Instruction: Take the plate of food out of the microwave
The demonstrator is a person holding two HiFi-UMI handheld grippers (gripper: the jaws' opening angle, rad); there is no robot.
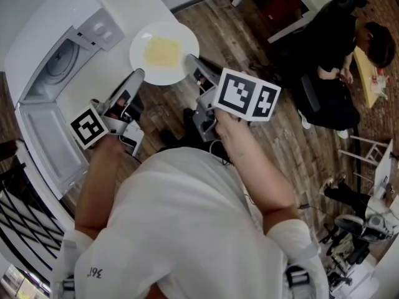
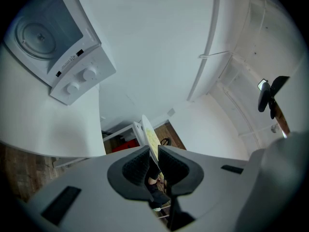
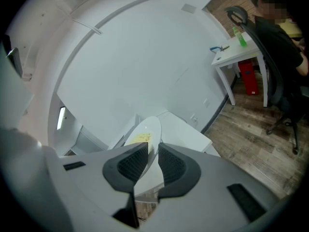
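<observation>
Grippers: left gripper (image 1: 138, 73) and right gripper (image 1: 189, 58) each pinch the plate (image 1: 156, 75) at opposite edges, jaws closed on its rim.
Microwave (image 1: 100, 33): door open, turntable (image 1: 59, 61) showing inside.
Plate: white, round, held in the air just outside the microwave, near its knobs (image 2: 89, 74).
Food (image 1: 163, 52): flat yellow heap at the plate's middle.
Handling: likely stiff, breakable and smooth-rimmed; hold opposite edges and keep it level.
Writing: none legible; print beside the knobs is too small.
</observation>
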